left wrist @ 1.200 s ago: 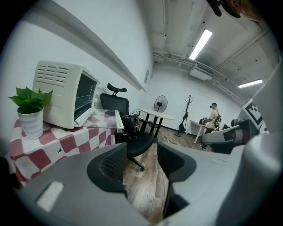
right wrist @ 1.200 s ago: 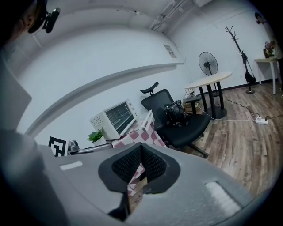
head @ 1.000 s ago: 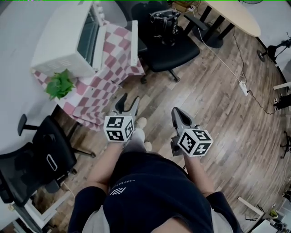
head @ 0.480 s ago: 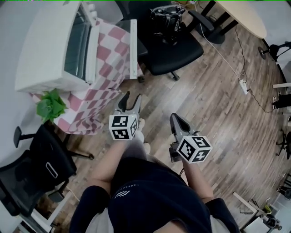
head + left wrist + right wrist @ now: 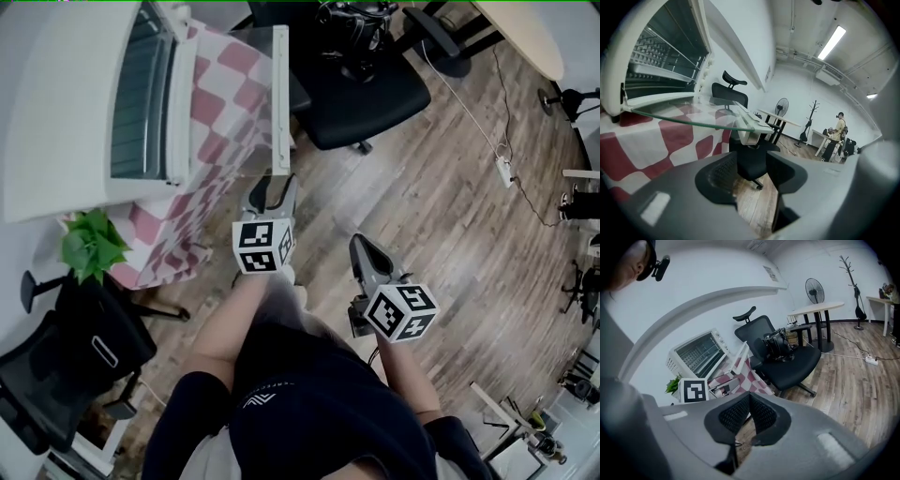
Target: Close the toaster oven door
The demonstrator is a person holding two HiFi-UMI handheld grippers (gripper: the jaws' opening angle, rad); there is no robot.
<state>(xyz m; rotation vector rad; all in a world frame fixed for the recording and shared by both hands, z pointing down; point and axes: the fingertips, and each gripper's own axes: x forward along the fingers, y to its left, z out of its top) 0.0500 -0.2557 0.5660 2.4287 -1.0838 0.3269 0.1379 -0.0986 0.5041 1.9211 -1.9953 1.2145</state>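
Note:
The white toaster oven (image 5: pixel 84 112) stands on a red-checked cloth (image 5: pixel 220 122) at the upper left. Its glass door (image 5: pixel 248 84) hangs open and level, with the white handle (image 5: pixel 279 94) along the outer edge. My left gripper (image 5: pixel 272 190) is open, just below and short of the handle, not touching it. In the left gripper view the door (image 5: pixel 693 117) and handle (image 5: pixel 750 124) lie above the open left gripper (image 5: pixel 752 176), and the oven's racks (image 5: pixel 661 56) show. My right gripper (image 5: pixel 362 247) hangs lower to the right, away from the oven. In the right gripper view the right gripper (image 5: pixel 749 411) is shut on nothing.
A black office chair (image 5: pixel 366 94) with a dark bag on its seat stands right beside the door's handle. A green plant (image 5: pixel 92 251) sits at the cloth's near corner. Another black chair (image 5: pixel 75 347) is at the lower left. A power strip (image 5: pixel 503 171) and cable lie on the wood floor.
The person has stepped closer to the oven. The left gripper has risen and moved forward toward the door's handle. The right gripper has hardly moved.

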